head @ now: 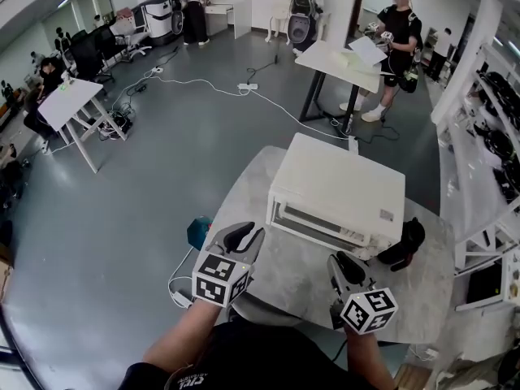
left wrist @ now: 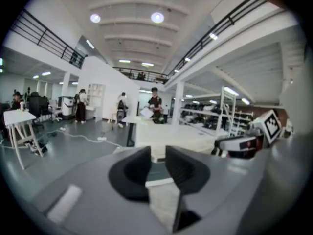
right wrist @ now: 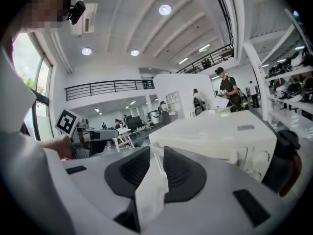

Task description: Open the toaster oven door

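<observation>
A white toaster oven (head: 337,189) stands on a marbled grey table (head: 284,279), with its glass door (head: 313,222) closed and facing me. My left gripper (head: 244,236) hovers in front of the oven's left corner, a short way off. In the left gripper view the left gripper (left wrist: 157,163) points at the oven (left wrist: 166,136), jaws apart by a narrow gap with nothing between. My right gripper (head: 345,265) hovers before the oven's right end. In the right gripper view the right gripper (right wrist: 156,163) also shows a narrow empty gap, with the oven (right wrist: 215,136) just ahead.
A black object (head: 404,244) sits against the oven's right side. A teal box (head: 199,232) lies on the floor left of the table. White tables (head: 337,62), cables and standing people fill the room behind. Shelving (head: 496,136) runs along the right.
</observation>
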